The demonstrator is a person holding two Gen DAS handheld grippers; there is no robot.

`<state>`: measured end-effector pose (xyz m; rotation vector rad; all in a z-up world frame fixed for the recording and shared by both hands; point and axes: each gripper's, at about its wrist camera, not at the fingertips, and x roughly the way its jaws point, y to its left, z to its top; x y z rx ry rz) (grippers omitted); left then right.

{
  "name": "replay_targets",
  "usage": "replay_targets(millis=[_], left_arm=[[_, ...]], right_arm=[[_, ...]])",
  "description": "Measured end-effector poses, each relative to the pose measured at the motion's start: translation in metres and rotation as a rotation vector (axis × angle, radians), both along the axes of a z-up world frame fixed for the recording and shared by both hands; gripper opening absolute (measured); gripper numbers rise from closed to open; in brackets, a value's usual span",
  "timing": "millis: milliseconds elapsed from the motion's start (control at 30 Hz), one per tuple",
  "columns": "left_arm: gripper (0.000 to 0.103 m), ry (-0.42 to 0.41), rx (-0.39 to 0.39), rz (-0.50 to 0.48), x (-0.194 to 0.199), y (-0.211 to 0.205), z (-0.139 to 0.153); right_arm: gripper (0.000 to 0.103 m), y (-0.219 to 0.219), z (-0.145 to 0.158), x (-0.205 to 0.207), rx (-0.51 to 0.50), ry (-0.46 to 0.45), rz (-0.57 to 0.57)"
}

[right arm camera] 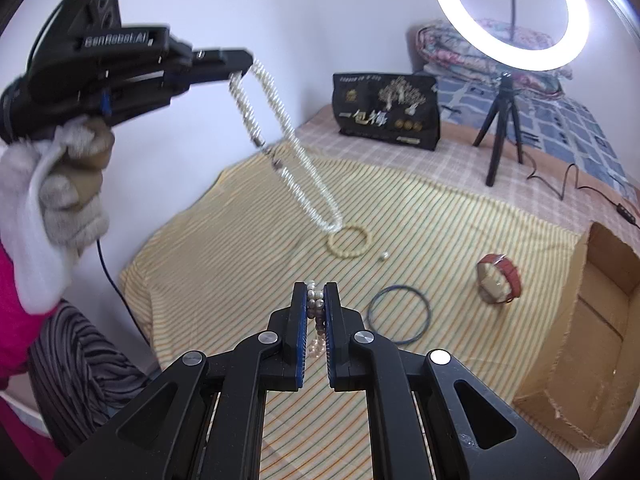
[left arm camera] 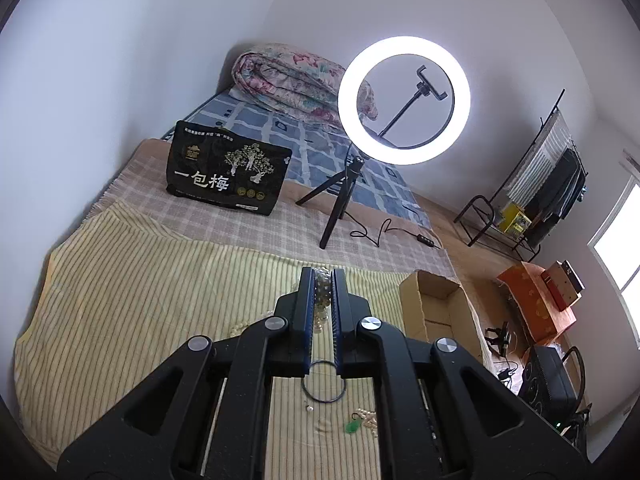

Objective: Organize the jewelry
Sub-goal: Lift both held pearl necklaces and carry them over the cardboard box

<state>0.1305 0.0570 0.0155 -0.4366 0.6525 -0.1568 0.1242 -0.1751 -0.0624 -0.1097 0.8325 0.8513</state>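
My left gripper [left arm camera: 322, 276] is shut on a long white pearl necklace [left arm camera: 322, 300]. The right wrist view shows that gripper [right arm camera: 244, 66] raised at the upper left, held by a gloved hand [right arm camera: 68, 184], with the necklace [right arm camera: 292, 148] hanging in a loop above the striped cloth [right arm camera: 240, 248]. My right gripper [right arm camera: 316, 290] is shut on a multi-strand pearl bracelet [right arm camera: 316, 312], lifted off the cloth. On the cloth lie a cream bangle [right arm camera: 348, 242], a loose pearl [right arm camera: 384, 256], a dark thin ring [right arm camera: 400, 316] and a red-strap watch [right arm camera: 498, 282]. A green pendant [left arm camera: 353, 426] lies beside pearl beads [left arm camera: 370, 418].
An open cardboard box [right arm camera: 592, 320] stands at the cloth's right edge. A black printed bag [left arm camera: 228, 172], a ring light [left arm camera: 404, 100] on a tripod [left arm camera: 336, 196] and its cable [left arm camera: 384, 232] stand farther back on the bed. A folded quilt [left arm camera: 288, 76] lies against the wall.
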Motion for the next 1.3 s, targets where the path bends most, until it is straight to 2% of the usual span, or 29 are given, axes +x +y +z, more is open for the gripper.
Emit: replay_targets(millis=[500,900,1300], left_arm=[[0.005,-0.029,0.002,-0.080,0.007,-0.053,0.011],[0.005,-0.059,0.019,-0.203,0.030,-0.125,0.024],[0.005,-0.053,0.018,-0.334,0.073,-0.211,0.023]], right_arm=[[0.006,-0.082,0.026,0.022,0.045,-0.063,-0.195],[0.006,-0.152,0.024,0.044,0.025,-0.059,-0.355],[0.006,-0.218,0.008,0.054,-0.037,-0.034,-0.477]])
